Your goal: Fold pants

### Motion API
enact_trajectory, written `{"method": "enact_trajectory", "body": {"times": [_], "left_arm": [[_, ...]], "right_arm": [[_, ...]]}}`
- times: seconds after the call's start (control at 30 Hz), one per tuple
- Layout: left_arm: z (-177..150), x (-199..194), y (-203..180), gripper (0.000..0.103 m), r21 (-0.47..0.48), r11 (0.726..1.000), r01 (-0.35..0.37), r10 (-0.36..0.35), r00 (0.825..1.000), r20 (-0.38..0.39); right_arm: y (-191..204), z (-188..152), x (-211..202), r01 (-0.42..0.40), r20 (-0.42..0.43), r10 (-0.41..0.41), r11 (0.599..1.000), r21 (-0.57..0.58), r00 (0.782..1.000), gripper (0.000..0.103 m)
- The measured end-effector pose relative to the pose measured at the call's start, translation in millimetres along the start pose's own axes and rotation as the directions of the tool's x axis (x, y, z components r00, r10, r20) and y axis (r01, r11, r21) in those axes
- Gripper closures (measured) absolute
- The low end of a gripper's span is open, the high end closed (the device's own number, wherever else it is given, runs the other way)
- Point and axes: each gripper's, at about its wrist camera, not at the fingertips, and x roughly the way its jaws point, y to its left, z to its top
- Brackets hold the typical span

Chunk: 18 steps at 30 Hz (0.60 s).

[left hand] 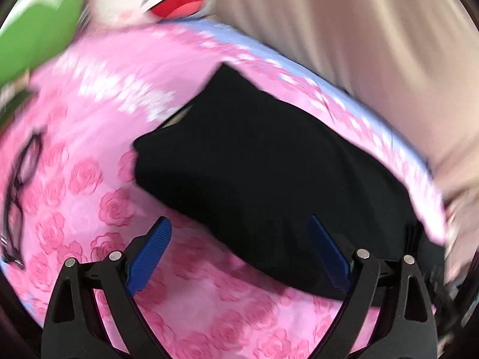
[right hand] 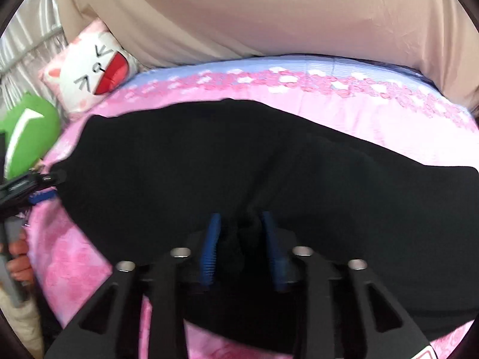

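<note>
The black pants (right hand: pixel 239 161) lie folded in a wide dark heap on a pink bedsheet (left hand: pixel 89 185) with roses printed on it. In the right wrist view they fill most of the space ahead of the right tongs (right hand: pixel 241 224) and spread out to both sides of them. In the left wrist view the pants (left hand: pixel 254 164) sit ahead of the left tongs (left hand: pixel 242 233) and a bit to their right.

Far ahead of both tongs hangs a big beige curtain (right hand: pixel 269 15). Ahead and to the left of the right tongs sits a white cat pillow (right hand: pixel 89 74) with a red mouth, and next to it a green thing (right hand: pixel 27 131).

The left tongs are wide open and hold nothing; their right blue finger is over the edge of the pants. The right tongs are about half open. A bump of black cloth sits between their blue fingers (right hand: pixel 211 251), but I cannot tell if they pinch it.

Black glasses (left hand: pixel 21 185) lie on the sheet, far left of the left tongs.
</note>
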Motion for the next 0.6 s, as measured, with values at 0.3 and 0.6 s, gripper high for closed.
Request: {"method": "enact_trajectory", "body": {"times": [0.3, 0.6], "left_arm": [[33.2, 23.2, 16.5, 0.057, -0.095, 0.995, 0.025, -0.018, 0.997, 0.074], [23.3, -56.7, -132.2, 0.084, 0.309, 0.935, 0.173, -0.225, 0.964, 0.141]], "right_arm": [[-18.2, 0.7, -40.5, -0.014, 0.061, 0.008, 0.995, 0.096, 0.998, 0.042], [-67.7, -8.0, -69.6, 0.042, 0.127, -0.069, 0.977, 0.207, 0.99, 0.037]]}}
